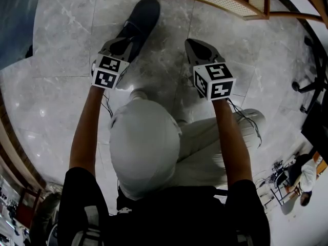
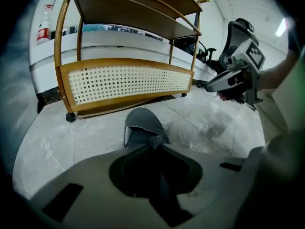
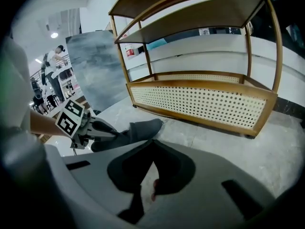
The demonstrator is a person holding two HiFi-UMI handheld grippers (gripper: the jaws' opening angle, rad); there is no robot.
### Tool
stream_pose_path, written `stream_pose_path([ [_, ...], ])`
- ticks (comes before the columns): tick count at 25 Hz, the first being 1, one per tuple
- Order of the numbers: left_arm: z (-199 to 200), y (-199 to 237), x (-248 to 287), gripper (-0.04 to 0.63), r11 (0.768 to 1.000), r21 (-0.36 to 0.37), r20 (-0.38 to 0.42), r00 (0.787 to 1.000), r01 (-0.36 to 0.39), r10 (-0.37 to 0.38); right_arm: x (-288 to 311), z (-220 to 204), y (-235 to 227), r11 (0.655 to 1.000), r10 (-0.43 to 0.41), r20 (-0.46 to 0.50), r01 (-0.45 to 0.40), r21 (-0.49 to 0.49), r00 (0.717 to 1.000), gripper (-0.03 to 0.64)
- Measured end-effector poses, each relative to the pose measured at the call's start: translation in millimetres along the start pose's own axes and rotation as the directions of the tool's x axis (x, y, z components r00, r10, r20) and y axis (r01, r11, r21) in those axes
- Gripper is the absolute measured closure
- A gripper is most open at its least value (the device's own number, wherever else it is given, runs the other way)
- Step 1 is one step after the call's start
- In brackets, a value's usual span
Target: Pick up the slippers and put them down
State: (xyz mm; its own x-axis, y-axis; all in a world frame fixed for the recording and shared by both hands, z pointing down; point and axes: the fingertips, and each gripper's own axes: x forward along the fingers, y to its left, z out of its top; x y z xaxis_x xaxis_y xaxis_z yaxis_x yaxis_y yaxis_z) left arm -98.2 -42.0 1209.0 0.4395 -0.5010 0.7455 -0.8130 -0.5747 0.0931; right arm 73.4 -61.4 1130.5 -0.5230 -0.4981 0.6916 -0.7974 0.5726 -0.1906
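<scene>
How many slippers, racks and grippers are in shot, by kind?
dark grey fabric slipper: 1
wooden shelf rack with a perforated cane panel: 1
grey two-jaw grippers: 2 (left gripper, right gripper)
Total: 4

Slipper point(image 2: 143, 124): only the toe shows beyond the fingertips of the left gripper point(image 2: 155, 141); the rest lies behind them under the gripper body, so the depth of the bite cannot be told. Reddish spot point(image 3: 155, 184) just behind the fingertips of the right gripper point(image 3: 152, 143): too small to identify. Rack point(image 2: 124, 82) beyond the left fingertips: top cut off by the picture's edge; label on the bottle point(image 2: 44, 27) too small to read.
</scene>
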Motion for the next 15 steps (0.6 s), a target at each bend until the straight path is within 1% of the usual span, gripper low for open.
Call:
stream_pose_path([
  [2, -0.2, -5.5, -1.4, 0.571, 1.0, -0.007, -0.017, 1.0, 0.024, -0.025, 0.5, -0.9, 2.2, 1.0, 0.003, -0.003, -0.003, -0.005, 1.0, 0.618],
  [6, -2.4, -2.6, 2.6, 0.571, 1.0, 0.013, -0.013, 1.0, 0.012, -0.012, 0.2, -1.1, 5.8, 1.0, 0.008, 0.003, -0.008, -0.001, 1.0, 0.619],
  [11, -3.9, -5.6, -3.5, 0.569, 1.0, 0.003, -0.051, 0.998, 0.031, -0.031, -0.3, -3.9, 8.4, 1.0, 0.015, -0.001, -0.015, 0.001, 1.0, 0.618],
  [15, -2.4, -7.3, -6.3, 0.54, 0.999, -0.001, -0.058, 0.998, 0.038, -0.038, 0.3, -4.6, 9.3, 1.0, 0.021, -0.007, -0.021, -0.01, 1.0, 0.619],
])
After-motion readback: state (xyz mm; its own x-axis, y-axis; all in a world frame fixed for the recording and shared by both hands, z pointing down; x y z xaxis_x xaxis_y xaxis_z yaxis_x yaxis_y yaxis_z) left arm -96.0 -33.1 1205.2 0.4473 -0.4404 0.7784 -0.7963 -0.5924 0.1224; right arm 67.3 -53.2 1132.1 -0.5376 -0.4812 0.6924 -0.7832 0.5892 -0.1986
